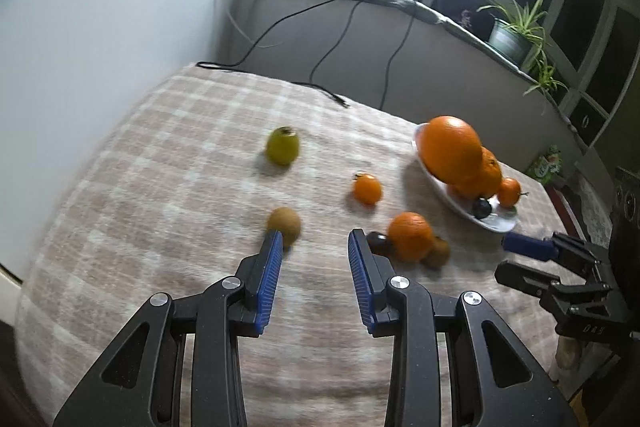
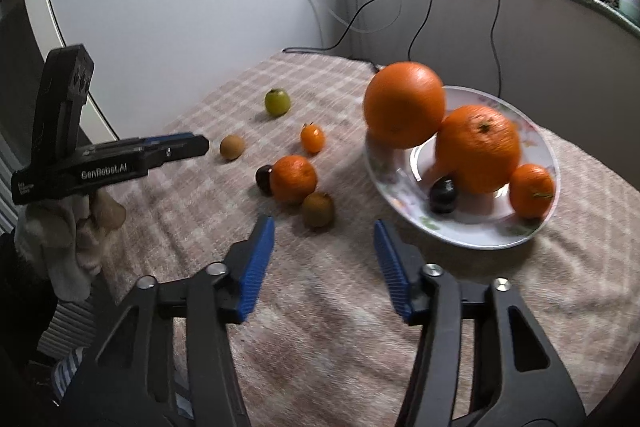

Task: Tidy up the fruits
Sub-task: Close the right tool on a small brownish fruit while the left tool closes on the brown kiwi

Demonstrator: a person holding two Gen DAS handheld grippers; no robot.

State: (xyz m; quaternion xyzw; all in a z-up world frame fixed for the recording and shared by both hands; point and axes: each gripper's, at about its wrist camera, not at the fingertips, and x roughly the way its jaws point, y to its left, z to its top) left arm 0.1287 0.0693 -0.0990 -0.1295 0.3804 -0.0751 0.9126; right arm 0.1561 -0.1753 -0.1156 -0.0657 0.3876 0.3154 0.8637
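In the left wrist view the left gripper (image 1: 314, 239) gapes wide and empty with the kiwi (image 1: 285, 225) just at its left fingertip, frame centre, while in the right wrist view the right gripper (image 2: 324, 229), also wide and empty, faces the plate (image 2: 400, 203) at right, the kiwi (image 2: 232, 147) lying far up-left, nearer the left.
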